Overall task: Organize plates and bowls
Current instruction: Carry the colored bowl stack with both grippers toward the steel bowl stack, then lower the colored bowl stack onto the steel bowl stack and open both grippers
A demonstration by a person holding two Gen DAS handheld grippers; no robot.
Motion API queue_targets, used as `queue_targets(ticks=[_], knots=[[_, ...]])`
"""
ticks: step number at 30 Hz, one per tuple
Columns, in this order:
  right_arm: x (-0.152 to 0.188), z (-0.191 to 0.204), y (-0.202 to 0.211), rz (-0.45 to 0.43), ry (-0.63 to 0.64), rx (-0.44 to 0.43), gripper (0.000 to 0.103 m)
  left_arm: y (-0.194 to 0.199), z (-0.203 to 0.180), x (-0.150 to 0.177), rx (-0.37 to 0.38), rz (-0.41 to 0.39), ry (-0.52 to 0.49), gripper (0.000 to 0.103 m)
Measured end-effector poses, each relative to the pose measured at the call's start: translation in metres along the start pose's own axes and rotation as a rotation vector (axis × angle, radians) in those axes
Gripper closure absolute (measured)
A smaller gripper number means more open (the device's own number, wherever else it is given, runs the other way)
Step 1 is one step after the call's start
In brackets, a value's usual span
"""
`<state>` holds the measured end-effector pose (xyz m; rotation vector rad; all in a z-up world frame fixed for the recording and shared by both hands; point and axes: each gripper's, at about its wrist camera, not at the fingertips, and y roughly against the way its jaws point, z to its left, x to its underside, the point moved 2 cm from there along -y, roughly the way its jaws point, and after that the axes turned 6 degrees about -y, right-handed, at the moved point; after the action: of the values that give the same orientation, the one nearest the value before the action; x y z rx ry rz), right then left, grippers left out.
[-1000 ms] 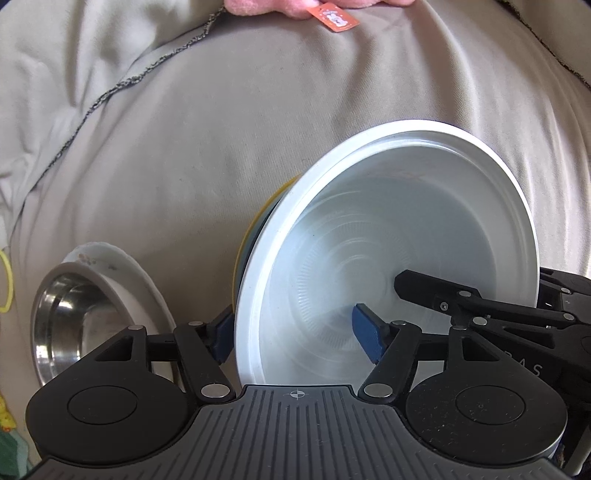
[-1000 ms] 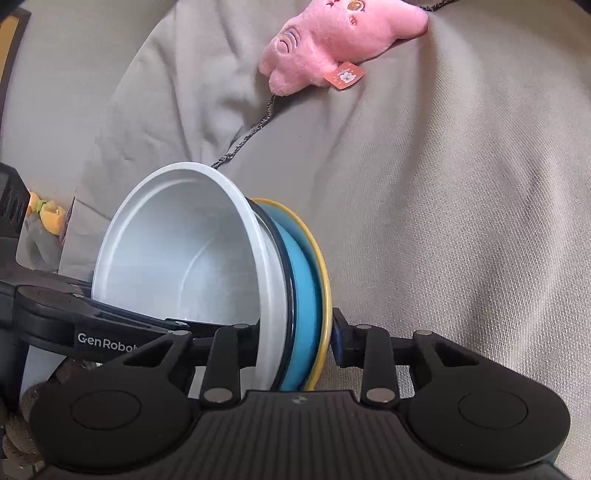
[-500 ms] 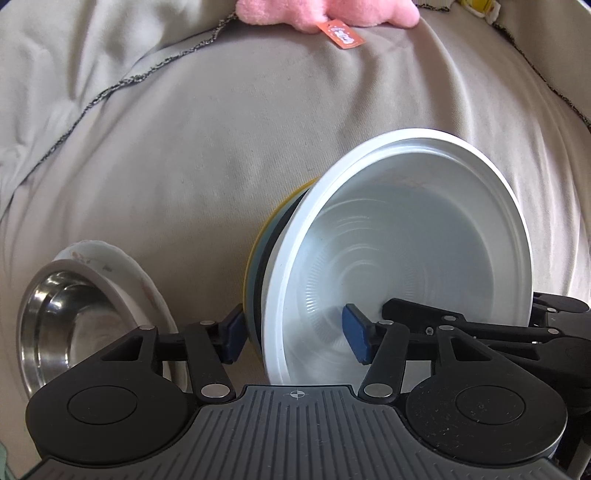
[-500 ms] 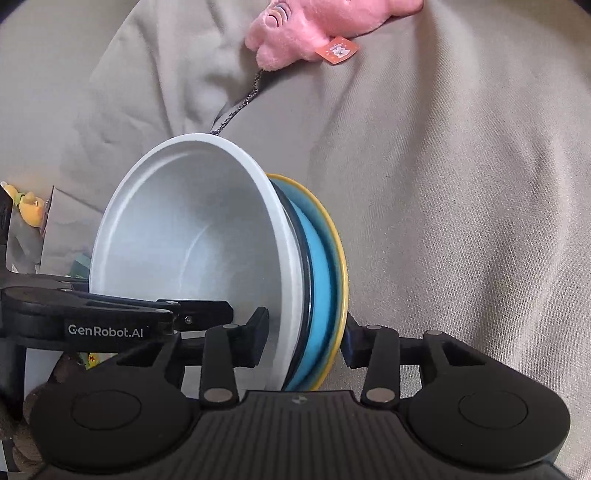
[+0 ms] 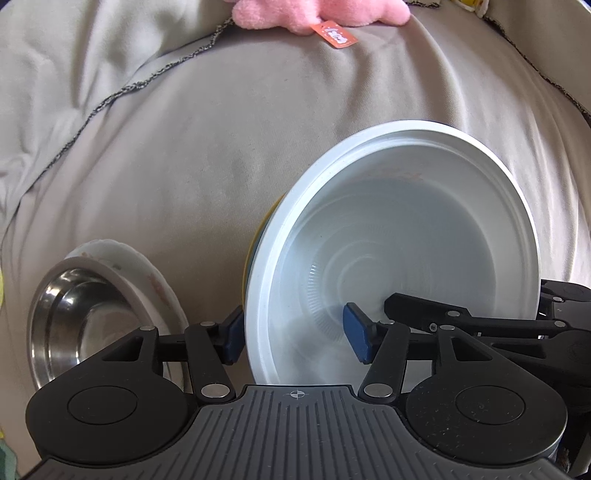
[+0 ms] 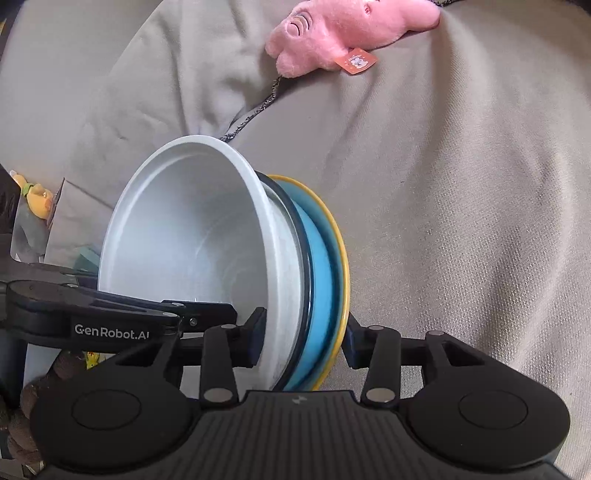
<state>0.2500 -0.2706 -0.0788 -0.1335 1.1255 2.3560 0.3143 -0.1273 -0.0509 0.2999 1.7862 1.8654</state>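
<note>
A stack of dishes is held on edge above a grey cloth: a white bowl in front, nested in a dark-rimmed bowl, a blue dish and a yellow-rimmed plate. My right gripper is shut on the stack, one finger inside the white bowl, one behind the yellow plate. My left gripper straddles the stack's rim with a wide gap; its right pad stands clear inside the bowl. The right gripper's arm shows in the left wrist view.
A steel bowl sits in a white patterned plate on the cloth at lower left. A pink plush toy with an orange tag lies at the back. A yellow toy lies at the far left.
The left gripper's jaws have opened wider around the stack's rim. The stack, held by the right gripper, has shifted slightly; both views have tilted so more of the plush toy shows.
</note>
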Motion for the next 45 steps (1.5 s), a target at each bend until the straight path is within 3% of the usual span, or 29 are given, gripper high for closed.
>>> queue_targets(ticks=[8, 14, 20, 26, 31, 34, 39, 45], knots=[[0.001, 0.013, 0.008, -0.004, -0.005, -0.03, 0.06, 0.025, 0.004, 0.003, -0.025, -0.02, -0.004, 0.043], [-0.002, 0.049, 0.022, -0.024, 0.043, -0.033, 0.059, 0.06, 0.028, 0.011, -0.026, -0.08, 0.029, 0.043], [-0.001, 0.114, 0.019, -0.013, 0.15, -0.04, 0.059, 0.095, 0.081, 0.043, -0.032, -0.139, 0.12, 0.043], [0.006, 0.183, -0.024, 0.067, 0.246, -0.048, 0.059, 0.098, 0.149, 0.082, -0.028, -0.145, 0.242, 0.044], [0.019, 0.209, -0.075, 0.171, 0.272, 0.008, 0.059, 0.062, 0.186, 0.102, 0.02, -0.097, 0.319, 0.045], [0.027, 0.215, -0.101, 0.215, 0.302, 0.071, 0.059, 0.039, 0.196, 0.109, 0.012, -0.073, 0.322, 0.048], [0.031, 0.237, -0.118, 0.198, 0.406, 0.181, 0.056, 0.042, 0.199, 0.111, -0.044, -0.125, 0.286, 0.067], [0.033, 0.244, -0.123, 0.198, 0.457, 0.228, 0.047, 0.042, 0.202, 0.115, -0.071, -0.154, 0.304, 0.074]])
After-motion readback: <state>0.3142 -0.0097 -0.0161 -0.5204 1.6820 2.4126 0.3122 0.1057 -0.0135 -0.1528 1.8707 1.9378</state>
